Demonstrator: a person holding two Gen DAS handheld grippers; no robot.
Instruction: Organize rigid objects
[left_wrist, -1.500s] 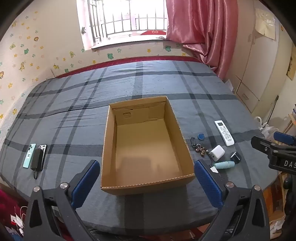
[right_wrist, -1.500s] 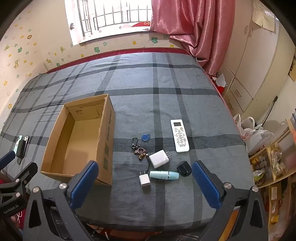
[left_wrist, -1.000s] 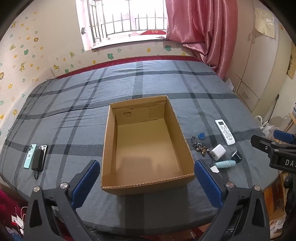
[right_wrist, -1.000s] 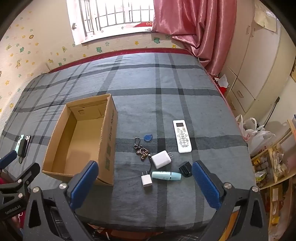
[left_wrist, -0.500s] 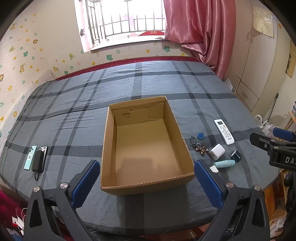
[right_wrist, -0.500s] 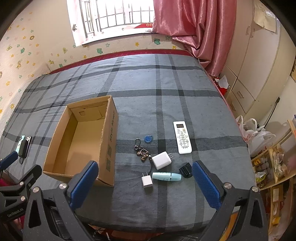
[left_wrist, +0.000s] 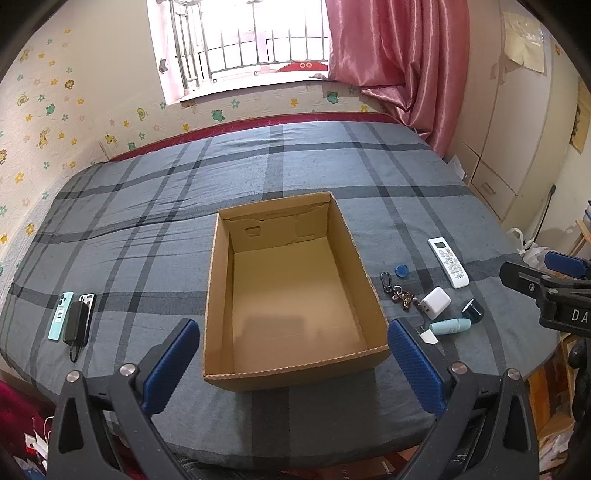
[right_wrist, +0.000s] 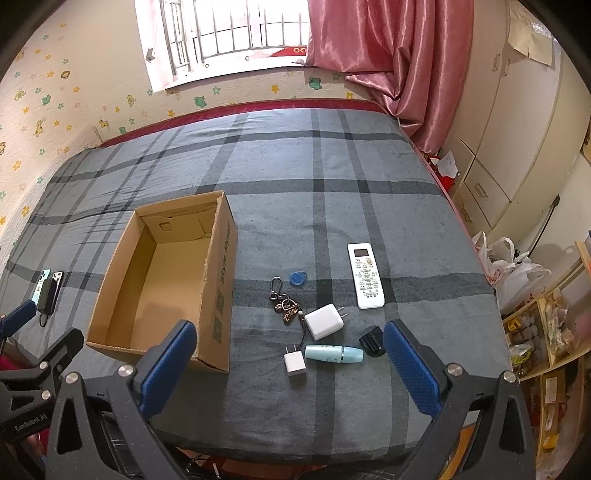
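Seven small rigid items lay in a cluster on the plaid bedcover (right_wrist: 332, 206) to the right of the cardboard box (right_wrist: 221, 266), none yet inside: a white remote (right_wrist: 365, 276) farthest right and back, a blue key tag (right_wrist: 296, 277), a bunch of keys (right_wrist: 283, 302), a large white charger (right_wrist: 324, 321), a small white plug (right_wrist: 294, 363), a pale teal tube (right_wrist: 334, 353) and a small black object (right_wrist: 372, 341) whose kind I could not make out. The box stood open and, as far as its floor showed, empty (left_wrist: 291, 295). On its other side, well apart, two phones (left_wrist: 61, 314) lay side by side with a dark power bank (left_wrist: 75, 322) on or against them; which was touching which was unclear.

Judging by this, the sorting had not started and the step in hand was the approach to a first pick. The right gripper (right_wrist: 290, 363) hung above the near cluster with its jaws wide apart and nothing between them; the left gripper (left_wrist: 293, 367) hovered before the box, jaws likewise spread and empty. The next move probably called for lowering the right gripper over one item, most likely the tube or plug nearest it, and closing without dragging its neighbours on the soft cover.

The plug was half hidden behind a blue finger (left_wrist: 413, 365) in the left view, and both grippers were cut off below.
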